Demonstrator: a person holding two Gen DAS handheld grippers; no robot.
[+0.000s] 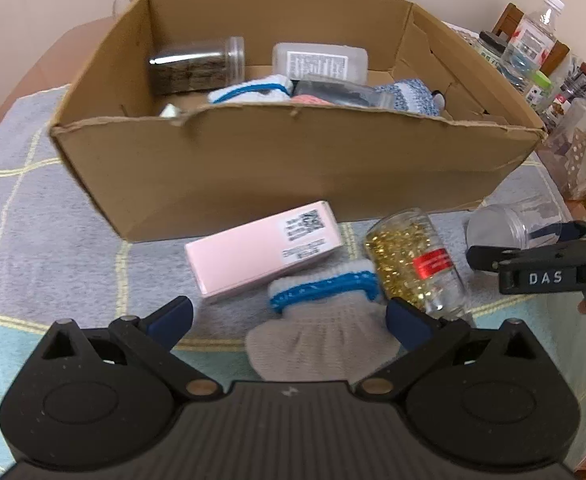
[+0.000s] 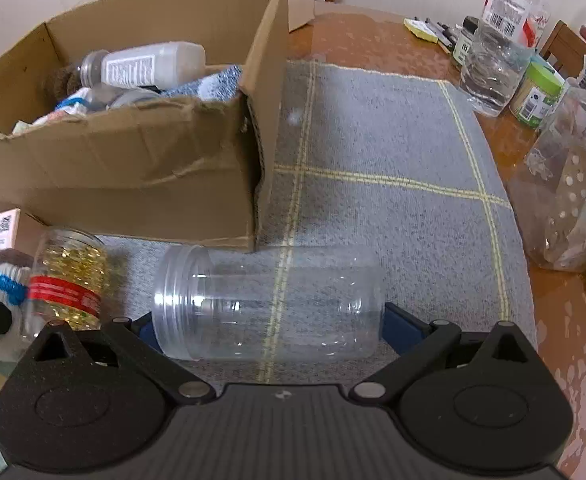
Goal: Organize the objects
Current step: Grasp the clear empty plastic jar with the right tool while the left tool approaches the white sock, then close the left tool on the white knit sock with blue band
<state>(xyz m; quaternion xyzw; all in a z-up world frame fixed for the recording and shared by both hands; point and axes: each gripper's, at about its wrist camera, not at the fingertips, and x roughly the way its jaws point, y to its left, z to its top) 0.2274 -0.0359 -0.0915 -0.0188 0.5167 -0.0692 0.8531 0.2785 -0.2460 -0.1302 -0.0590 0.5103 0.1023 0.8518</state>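
Left gripper (image 1: 289,316) stands with jaws wide, straddling a grey glove (image 1: 325,328) on the grey mat (image 1: 53,240), pads clear of it. Right gripper (image 2: 269,332) has its jaws wide around a clear empty jar (image 2: 269,304) lying sideways near the cardboard box's (image 2: 113,168) front right corner; contact cannot be told. A pink carton (image 1: 261,252) and a jar of gold beads (image 1: 413,260) lie along the box front.

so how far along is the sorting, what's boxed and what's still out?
Done: a dark jar, white bottle and knitted items sit in the cardboard box. In hand: nothing gripped; left tongs open over the grey glove, right tongs straddle the empty clear jar. Left: glove, clear jar, pink box, gold-bead jar.
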